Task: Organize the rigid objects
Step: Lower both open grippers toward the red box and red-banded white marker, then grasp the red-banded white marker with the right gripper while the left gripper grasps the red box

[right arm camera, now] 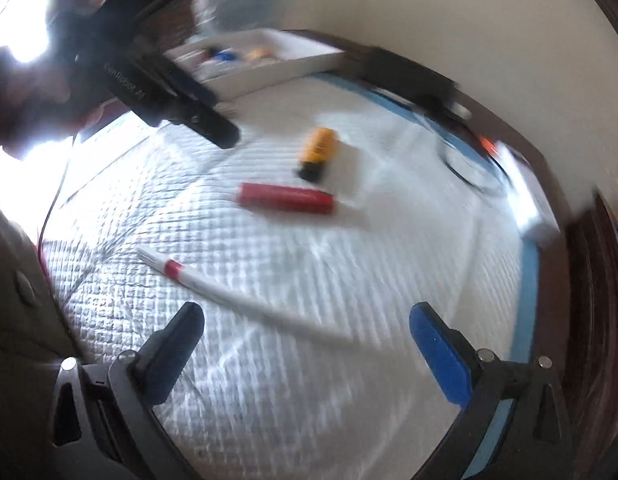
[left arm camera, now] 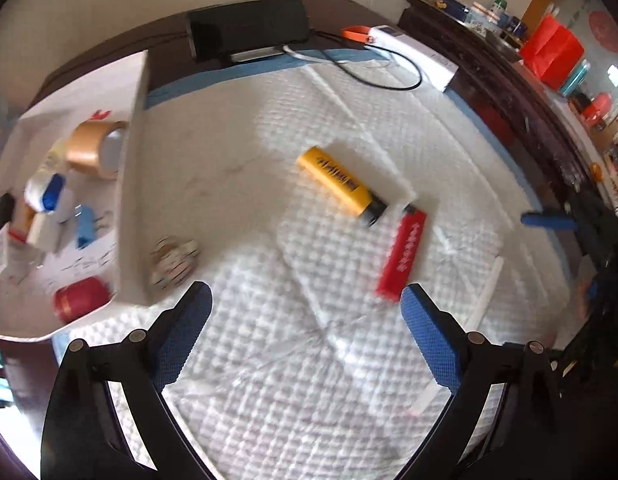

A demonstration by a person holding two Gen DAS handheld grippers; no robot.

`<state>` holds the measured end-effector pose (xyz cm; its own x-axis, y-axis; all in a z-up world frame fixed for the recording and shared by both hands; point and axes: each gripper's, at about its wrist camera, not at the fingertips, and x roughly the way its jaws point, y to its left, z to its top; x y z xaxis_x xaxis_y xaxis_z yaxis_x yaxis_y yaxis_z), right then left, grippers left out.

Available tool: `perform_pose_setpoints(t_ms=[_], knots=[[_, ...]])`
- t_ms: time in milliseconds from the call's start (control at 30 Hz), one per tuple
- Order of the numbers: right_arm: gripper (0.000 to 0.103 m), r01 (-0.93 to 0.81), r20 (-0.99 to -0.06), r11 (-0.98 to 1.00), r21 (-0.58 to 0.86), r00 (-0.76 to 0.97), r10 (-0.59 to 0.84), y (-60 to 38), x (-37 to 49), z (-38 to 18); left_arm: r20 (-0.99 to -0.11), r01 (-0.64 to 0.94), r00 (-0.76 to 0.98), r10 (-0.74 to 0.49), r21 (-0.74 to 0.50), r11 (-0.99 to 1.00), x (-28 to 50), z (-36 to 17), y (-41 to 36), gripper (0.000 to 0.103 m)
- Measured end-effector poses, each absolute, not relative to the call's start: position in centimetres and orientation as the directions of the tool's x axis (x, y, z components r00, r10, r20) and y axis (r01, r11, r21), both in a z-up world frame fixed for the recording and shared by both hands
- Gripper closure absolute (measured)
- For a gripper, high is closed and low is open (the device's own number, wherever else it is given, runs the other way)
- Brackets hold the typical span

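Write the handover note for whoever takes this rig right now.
Left gripper: open, empty, over the quilted white mat.
Right gripper: open, empty, above the white pen with a red band.
Done: brown tape roll, red cylinder and small boxes already lie in the white cardboard tray.
Left: yellow lighter-shaped block with black cap, red lighter, the pen, and a blurred patterned item beside the tray wall.

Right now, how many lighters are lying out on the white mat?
2. A yellow lighter lies near the mat's middle, and a red lighter lies just beside its black end. Others could sit hidden among the clutter in the white tray.
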<state>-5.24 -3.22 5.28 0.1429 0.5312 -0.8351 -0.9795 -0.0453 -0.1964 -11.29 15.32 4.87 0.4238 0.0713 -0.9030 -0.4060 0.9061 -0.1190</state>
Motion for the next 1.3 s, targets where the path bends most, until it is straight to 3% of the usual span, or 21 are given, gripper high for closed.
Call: perform_pose_setpoints(t_ms=[233,333,400,700,1000,1300], knots=[[0.017,-0.905,-0.912,-0.355,-0.234,0.078,0.402,0.8,-8.6,2.6,-0.903,-0.45,0.402,0.151,-0.051,0.892,-13.1,5.1,15.2,0.007],[0.032,-0.896,-0.925,-0.394,-0.206,0.047,0.376,1.5,-9.3,2.4,-0.903,-0.465,0.4,0.159,-0.05,0.884,-13.5,5.1,15.4,0.007],[0.049,-0.903,-0.938,-0.403,-0.149,0.001,0.346,1.7,-9.5,2.4,-0.903,-0.475,0.399,0.16,-0.055,0.878,-13.4,5.1,15.7,0.007],[0.091,-0.959,-0.935,-0.268,-0.094,-0.008,0.356,-1.4,-7.4,2.2,-0.888,-0.403,0.432,0.159,-0.032,0.914,-10.8,5.0,14.7,0.006],[0.093,-0.964,-0.914,0.263,0.027,0.083,0.398,-5.6,0.6,2.6,-0.886,-0.278,0.457,0.083,-0.053,0.959,-7.6,3.6,12.4,0.0],[0.092,-0.894,-0.887,0.424,0.145,0.073,0.457,-6.2,2.1,2.4,-0.918,-0.17,0.396,-0.036,-0.111,0.979,-4.4,1.9,10.5,0.003]])
